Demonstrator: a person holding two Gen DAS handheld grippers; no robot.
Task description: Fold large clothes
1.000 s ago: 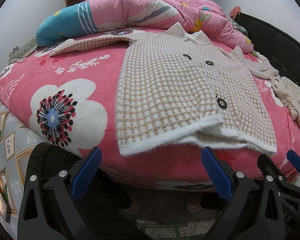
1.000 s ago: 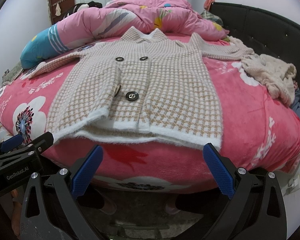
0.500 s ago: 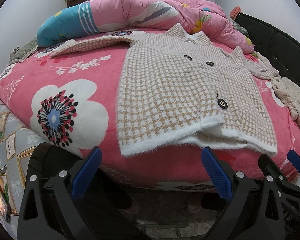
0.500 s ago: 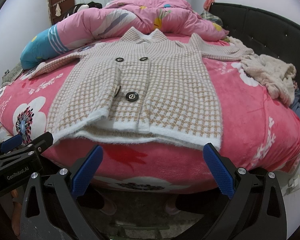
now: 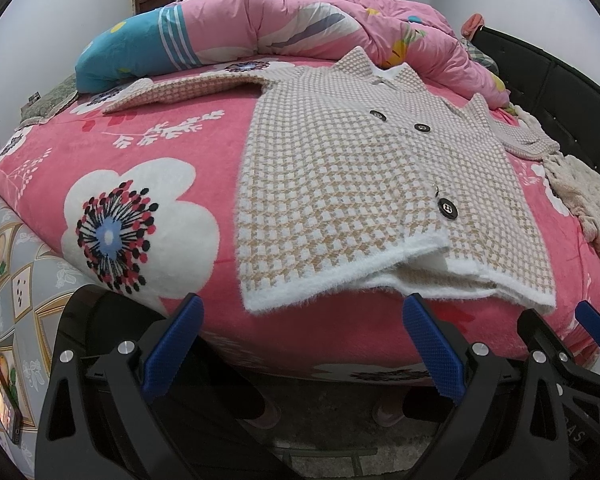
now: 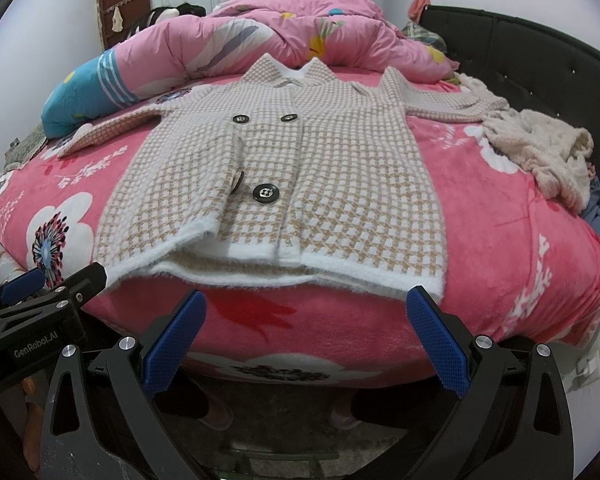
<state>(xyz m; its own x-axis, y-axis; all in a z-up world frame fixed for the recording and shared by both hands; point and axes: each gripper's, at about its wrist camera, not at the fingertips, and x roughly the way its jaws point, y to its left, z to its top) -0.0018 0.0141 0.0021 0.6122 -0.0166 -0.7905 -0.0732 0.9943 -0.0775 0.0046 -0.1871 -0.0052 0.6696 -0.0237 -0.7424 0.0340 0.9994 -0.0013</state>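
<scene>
A beige and white checked knit coat (image 5: 360,184) with black buttons lies front up on the pink flowered bed (image 5: 148,152), sleeves spread out to both sides. It also shows in the right wrist view (image 6: 300,168). Its white fluffy hem hangs at the bed's near edge. My left gripper (image 5: 300,344) is open and empty, just below and in front of the hem's left part. My right gripper (image 6: 304,340) is open and empty, below the hem's right part. The right gripper's tip shows in the left wrist view (image 5: 592,324), and the left gripper's tip shows in the right wrist view (image 6: 44,292).
A pink quilt (image 6: 284,36) and a blue pillow (image 6: 84,96) lie at the bed's far side. A cream knit garment (image 6: 540,152) lies at the right by the black headboard (image 6: 540,64). A phone (image 5: 0,396) sits low left. Feet in slippers stand on the floor below.
</scene>
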